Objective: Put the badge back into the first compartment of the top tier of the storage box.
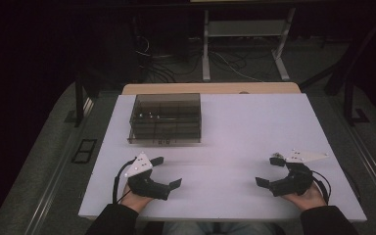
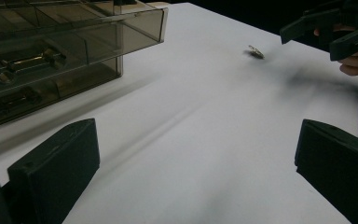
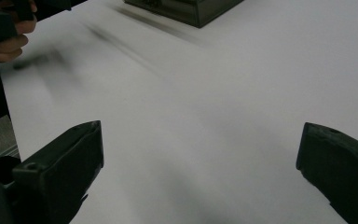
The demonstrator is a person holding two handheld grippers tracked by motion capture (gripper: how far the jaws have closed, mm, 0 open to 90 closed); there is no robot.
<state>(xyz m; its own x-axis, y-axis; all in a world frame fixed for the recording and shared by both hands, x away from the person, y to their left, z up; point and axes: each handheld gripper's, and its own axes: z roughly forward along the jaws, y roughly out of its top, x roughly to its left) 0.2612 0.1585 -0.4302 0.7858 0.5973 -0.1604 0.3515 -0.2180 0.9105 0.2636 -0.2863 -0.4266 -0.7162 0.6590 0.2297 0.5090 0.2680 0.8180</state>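
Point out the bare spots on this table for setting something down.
Bare: the stretch between the left claw and right claw, and the table right of the compartment box. Crowded: the far left, where the box sits.

One table (image 1: pixel 245 127), one smoky compartment box (image 1: pixel 165 118), two grippers (image 1: pixel 169 172) (image 1: pixel 267 170)
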